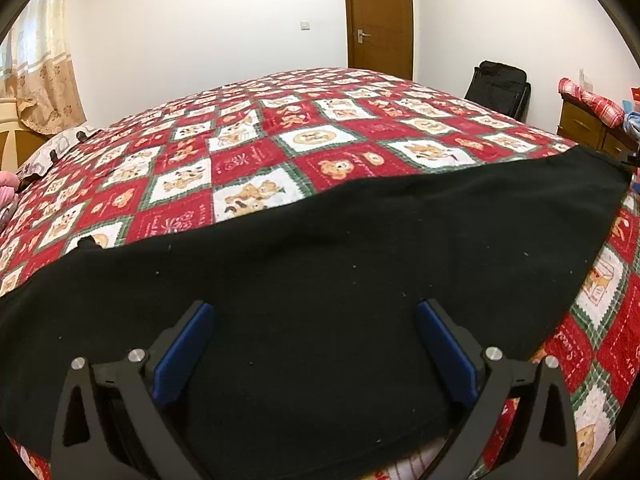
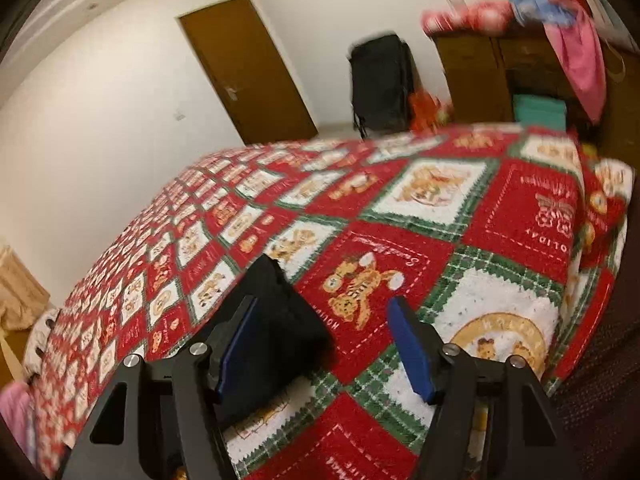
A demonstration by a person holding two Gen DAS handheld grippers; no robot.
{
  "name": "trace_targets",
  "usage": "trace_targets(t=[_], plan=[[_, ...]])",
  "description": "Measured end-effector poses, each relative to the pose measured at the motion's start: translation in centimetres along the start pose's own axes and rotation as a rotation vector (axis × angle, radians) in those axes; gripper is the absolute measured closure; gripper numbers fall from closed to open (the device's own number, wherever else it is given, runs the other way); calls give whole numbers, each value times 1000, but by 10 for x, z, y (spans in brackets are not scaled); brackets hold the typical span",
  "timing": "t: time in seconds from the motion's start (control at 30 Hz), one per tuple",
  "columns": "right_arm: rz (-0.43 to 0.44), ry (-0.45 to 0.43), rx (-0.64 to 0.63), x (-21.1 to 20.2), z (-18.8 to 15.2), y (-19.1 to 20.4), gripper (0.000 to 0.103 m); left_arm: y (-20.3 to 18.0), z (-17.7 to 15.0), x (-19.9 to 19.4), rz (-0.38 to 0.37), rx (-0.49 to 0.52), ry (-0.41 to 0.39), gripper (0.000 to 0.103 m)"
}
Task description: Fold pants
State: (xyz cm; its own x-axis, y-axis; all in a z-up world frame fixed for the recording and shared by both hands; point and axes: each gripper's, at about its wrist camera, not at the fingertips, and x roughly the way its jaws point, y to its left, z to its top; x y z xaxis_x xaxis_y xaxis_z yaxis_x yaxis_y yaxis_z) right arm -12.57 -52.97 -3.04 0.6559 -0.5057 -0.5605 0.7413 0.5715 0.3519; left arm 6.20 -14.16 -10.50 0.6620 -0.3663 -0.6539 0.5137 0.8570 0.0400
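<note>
Left wrist: black pants (image 1: 320, 248) lie flat across the near part of the teddy-bear quilt (image 1: 248, 152), running left to right. Left gripper (image 1: 316, 312) sits over the near middle of the fabric, blue pads (image 1: 182, 356) spread wide, nothing between them.

Right wrist: blurry view. Right gripper (image 2: 324, 308) jaws apart over the quilt (image 2: 460, 208). Only a corner of the pants (image 2: 280, 320) shows, beside the left pad (image 2: 236, 352); can't tell if touching. Right pad (image 2: 412, 350) is over bare quilt.
</note>
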Motion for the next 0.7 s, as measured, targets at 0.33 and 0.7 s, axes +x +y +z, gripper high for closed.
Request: trace_targets(t=[0.33,0.7], plan=[[169,82,-16,4,-13,25,36,0,0,-1,1,-10,11,0],[162,113,14,21,-10,16,86,-1,-1,-1,1,-12,4,0]])
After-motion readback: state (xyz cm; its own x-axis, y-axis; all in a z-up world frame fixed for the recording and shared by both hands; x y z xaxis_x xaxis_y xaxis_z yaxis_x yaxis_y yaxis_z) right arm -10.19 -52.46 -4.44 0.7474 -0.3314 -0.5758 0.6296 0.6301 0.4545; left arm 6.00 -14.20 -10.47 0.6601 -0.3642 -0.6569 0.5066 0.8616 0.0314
